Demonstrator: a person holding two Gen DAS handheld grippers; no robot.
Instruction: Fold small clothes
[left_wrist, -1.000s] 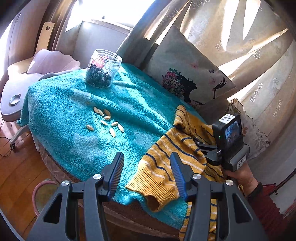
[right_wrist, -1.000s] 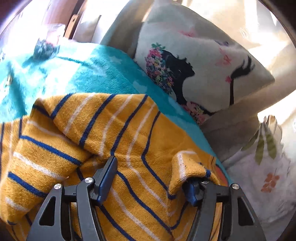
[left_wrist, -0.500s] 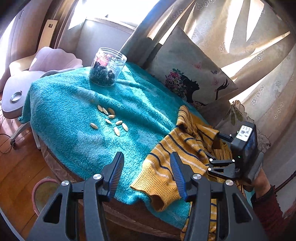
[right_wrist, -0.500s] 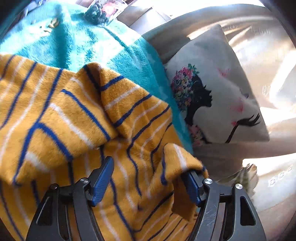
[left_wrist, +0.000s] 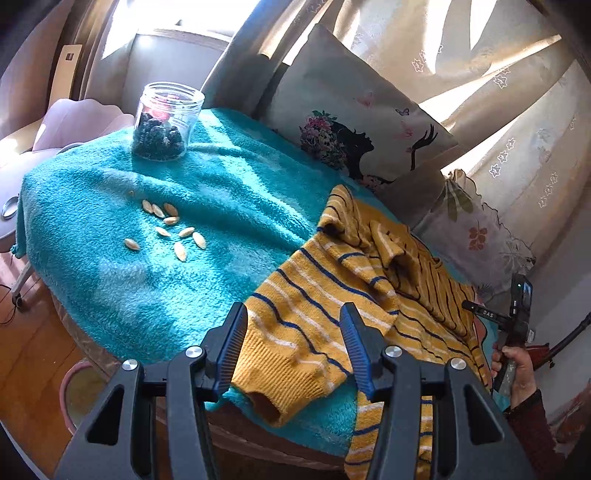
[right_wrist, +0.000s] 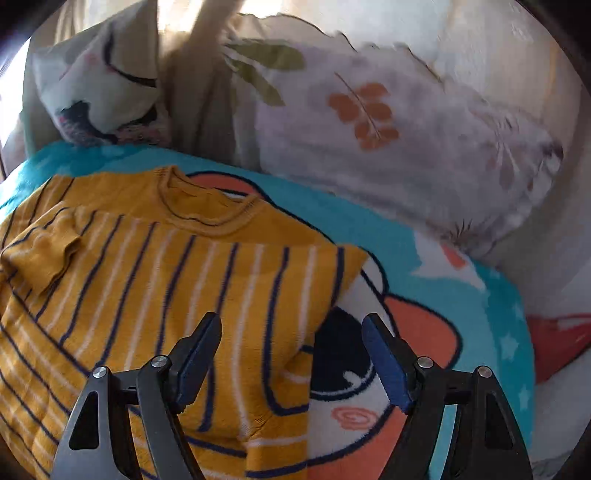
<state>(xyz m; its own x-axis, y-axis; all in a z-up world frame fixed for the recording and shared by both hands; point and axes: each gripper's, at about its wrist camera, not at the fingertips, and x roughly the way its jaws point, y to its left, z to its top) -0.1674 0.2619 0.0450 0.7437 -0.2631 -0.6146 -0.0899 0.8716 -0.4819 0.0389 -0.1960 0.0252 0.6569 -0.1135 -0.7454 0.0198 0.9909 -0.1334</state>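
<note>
Folding is mid-step: the mustard-yellow knit sweater with blue and white stripes (left_wrist: 354, 295) lies under both grippers, its sleeve between the released left gripper (left_wrist: 291, 347), while the right gripper (right_wrist: 291, 354), jaws just opening, holds nothing and next needs a fresh edge grasp.

Sweater (left_wrist: 325, 295) hem cut off at lower edge, leaf-print cushion (right_wrist: 388, 122) motion-blurred, jar (left_wrist: 164, 122) contents indistinct

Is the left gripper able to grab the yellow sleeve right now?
Probably yes: the left gripper is open over the yellow sleeve, and nothing lies between them.
</note>
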